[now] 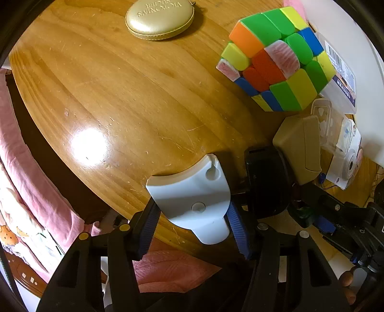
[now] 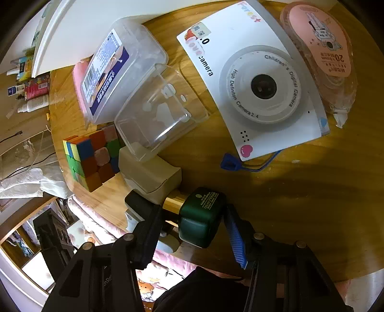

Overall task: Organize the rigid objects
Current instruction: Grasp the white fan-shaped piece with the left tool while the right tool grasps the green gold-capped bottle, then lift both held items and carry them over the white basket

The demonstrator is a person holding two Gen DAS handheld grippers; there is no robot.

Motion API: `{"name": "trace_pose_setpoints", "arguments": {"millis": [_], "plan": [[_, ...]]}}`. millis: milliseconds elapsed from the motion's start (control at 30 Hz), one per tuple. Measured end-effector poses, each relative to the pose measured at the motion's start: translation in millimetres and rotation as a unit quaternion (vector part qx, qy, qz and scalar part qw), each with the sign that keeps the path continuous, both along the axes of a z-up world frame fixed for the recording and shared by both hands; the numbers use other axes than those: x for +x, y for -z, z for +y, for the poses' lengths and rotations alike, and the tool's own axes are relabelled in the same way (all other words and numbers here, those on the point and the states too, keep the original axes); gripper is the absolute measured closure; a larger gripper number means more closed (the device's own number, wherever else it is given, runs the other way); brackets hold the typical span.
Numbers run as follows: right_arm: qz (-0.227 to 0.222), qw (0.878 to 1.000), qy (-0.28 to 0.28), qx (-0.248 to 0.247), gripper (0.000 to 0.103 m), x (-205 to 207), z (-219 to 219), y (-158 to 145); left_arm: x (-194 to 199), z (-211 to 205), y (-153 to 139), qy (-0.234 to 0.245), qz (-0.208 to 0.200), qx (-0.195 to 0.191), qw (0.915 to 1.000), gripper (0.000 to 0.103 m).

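My left gripper (image 1: 192,208) is shut on a pale grey plastic piece (image 1: 189,187) with a curved front edge; both blue pads press its narrow stem, low over the round wooden table (image 1: 108,84). A small dark green bottle (image 2: 201,216) with a gold neck lies sideways at the table's near edge, and my right gripper (image 2: 192,213) is shut on it, one pad at the neck end and one at the base. The same green bottle (image 1: 300,214) shows dimly in the left wrist view, past a black round object (image 1: 266,182).
A colourful puzzle cube (image 1: 276,60) and a gold oval case (image 1: 159,18) sit farther back. A beige box (image 2: 148,172), two clear plastic boxes (image 2: 158,112), a white children's camera (image 2: 259,88) and a pink tape pack (image 2: 321,48) crowd the right side. Pink cloth (image 1: 28,180) hangs below the table edge.
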State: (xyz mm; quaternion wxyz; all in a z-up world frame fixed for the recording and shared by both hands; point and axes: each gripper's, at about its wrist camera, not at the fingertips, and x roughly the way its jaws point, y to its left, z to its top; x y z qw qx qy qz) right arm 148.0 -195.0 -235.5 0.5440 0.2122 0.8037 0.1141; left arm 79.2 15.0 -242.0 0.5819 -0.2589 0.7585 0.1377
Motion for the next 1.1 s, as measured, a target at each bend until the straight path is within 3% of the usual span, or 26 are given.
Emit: {"name": "trace_pose_setpoints", "arguments": {"millis": [633,833,1100], "plan": [[-0.031,0.999,0.025,0.030,0.057,-24.9,-17.2,-12.1,-27.2,0.7,-37.0,0.001,-0.040,0.033,0.9986,0.044],[-0.059,0.996,0.037,0.050,0.057,-34.2,-26.1,-28.2,-30.3,-5.6,-67.7,0.019,-0.074,0.052,0.9957,0.044],[-0.116,0.988,0.067,0.075,0.057,-43.8,-45.8,-56.3,-36.8,-23.3,-123.5,0.068,-0.133,0.104,0.9833,0.044]]}}
